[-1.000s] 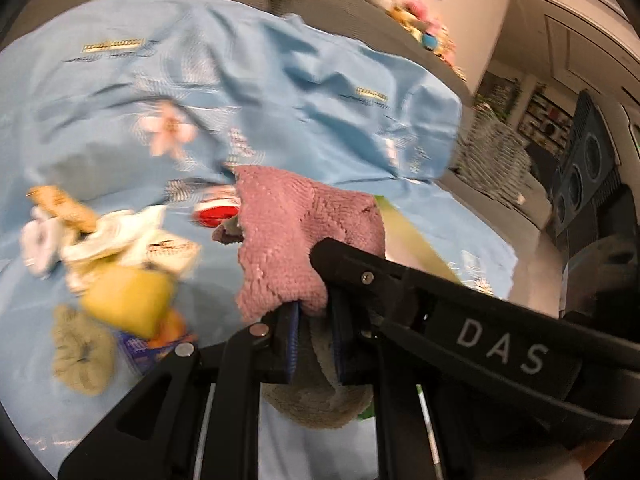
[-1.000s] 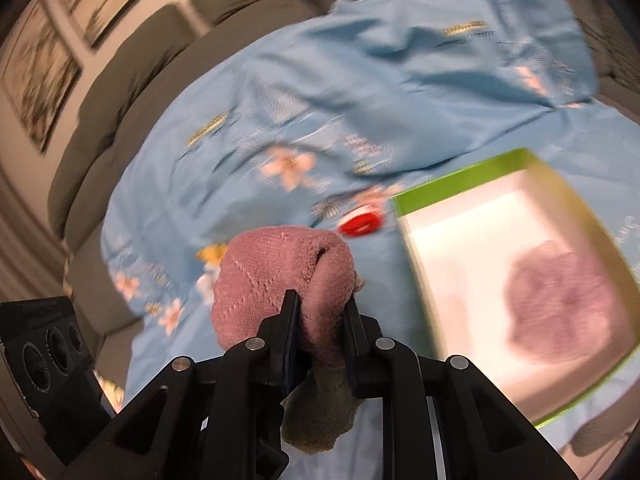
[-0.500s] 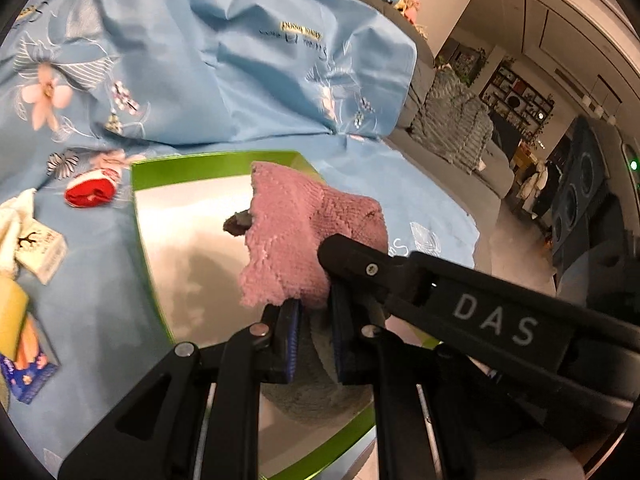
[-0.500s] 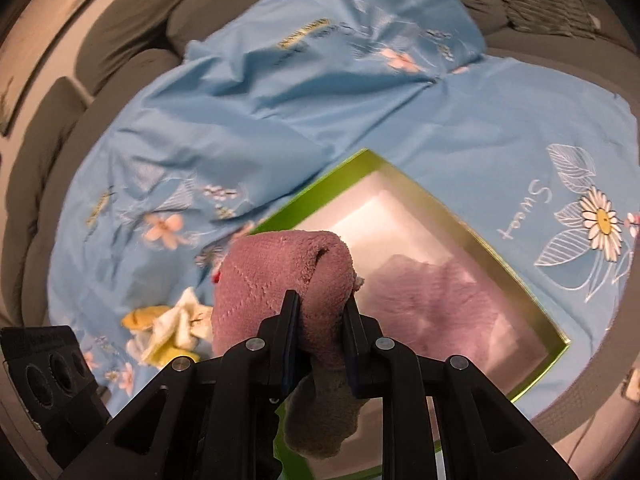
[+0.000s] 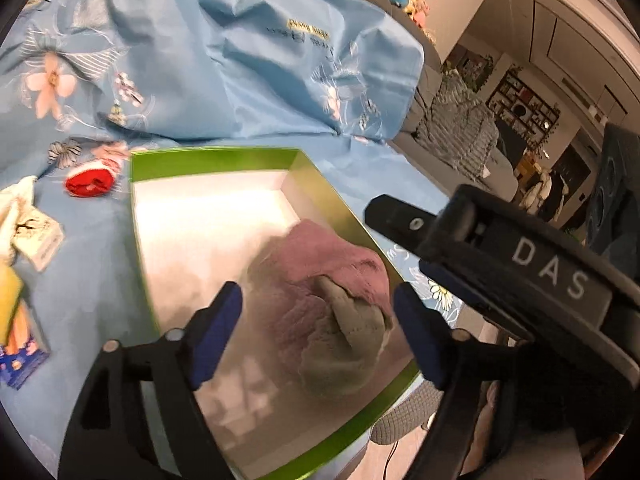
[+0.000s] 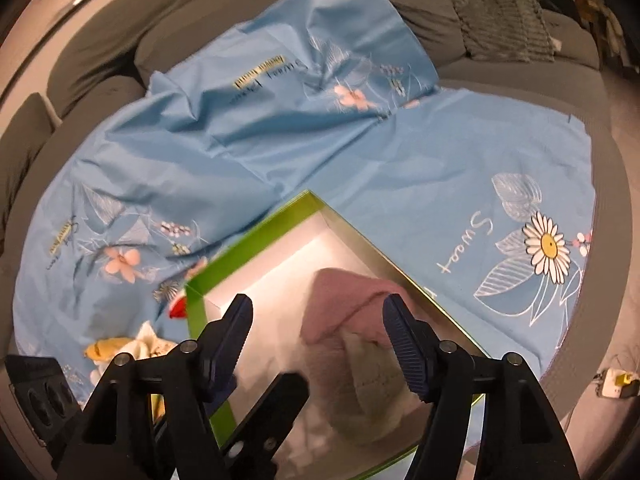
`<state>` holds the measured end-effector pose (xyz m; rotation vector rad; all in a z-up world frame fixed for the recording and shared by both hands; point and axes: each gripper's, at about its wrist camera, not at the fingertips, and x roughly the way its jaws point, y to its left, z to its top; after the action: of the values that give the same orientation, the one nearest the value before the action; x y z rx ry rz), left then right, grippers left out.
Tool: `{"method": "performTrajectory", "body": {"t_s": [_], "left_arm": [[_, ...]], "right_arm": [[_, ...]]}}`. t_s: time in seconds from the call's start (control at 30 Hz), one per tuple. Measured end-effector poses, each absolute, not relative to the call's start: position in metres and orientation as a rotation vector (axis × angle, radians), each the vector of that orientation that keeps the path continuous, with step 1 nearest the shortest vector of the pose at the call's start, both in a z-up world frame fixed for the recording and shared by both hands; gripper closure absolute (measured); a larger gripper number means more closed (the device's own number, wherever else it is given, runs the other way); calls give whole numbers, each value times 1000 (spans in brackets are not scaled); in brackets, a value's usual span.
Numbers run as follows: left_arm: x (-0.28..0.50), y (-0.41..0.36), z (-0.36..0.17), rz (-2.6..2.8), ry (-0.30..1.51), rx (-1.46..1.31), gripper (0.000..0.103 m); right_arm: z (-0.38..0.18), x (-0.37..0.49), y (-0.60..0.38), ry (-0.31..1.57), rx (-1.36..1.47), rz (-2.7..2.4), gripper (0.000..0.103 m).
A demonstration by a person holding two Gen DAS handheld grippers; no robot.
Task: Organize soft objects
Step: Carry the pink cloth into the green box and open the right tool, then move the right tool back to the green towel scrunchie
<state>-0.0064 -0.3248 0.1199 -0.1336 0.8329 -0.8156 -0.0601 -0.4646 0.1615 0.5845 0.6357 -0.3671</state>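
the pink and grey sock (image 5: 328,304) lies loose inside the green-rimmed box (image 5: 216,160), toward the lower right of the box's pale floor in the left wrist view — its pink part up-frame, its grey toe down-frame. the left gripper (image 5: 318,312) hangs over it with its blue-padded fingers (image 5: 216,320) spread wide; the jaws have just been opening, and the sock shows between them without either pad pressing on it. the right gripper (image 6: 318,320) is likewise parted, its jaws just opened too, the sock (image 6: 352,320) blurred in the gap and touched by neither pad. the box (image 6: 248,248) sits on a light blue flowered sheet (image 5: 240,60) spread over a grey sofa (image 6: 120,40). at the left edge of the left wrist view, on the sheet beside the box, lie a red scrunchie (image 5: 90,184) and a small white tagged item (image 5: 36,236).
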Motion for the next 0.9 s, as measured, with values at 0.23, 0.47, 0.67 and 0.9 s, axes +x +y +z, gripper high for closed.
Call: {"method": "performTrajectory", "body": {"t_s": [0.23, 0.47, 0.67, 0.9], "left_arm": [[-17, -267, 143, -723, 759, -110, 17], [-13, -163, 133, -516, 755, -147, 16], [-7, -76, 101, -321, 826, -241, 14], [1, -8, 81, -158, 877, -327, 15]], "right_arm": [[179, -58, -427, 565, 512, -277, 19], [179, -33, -365, 608, 464, -129, 16], [166, -10, -297, 694, 423, 60, 16], [136, 11, -219, 853, 364, 217, 16]]}}
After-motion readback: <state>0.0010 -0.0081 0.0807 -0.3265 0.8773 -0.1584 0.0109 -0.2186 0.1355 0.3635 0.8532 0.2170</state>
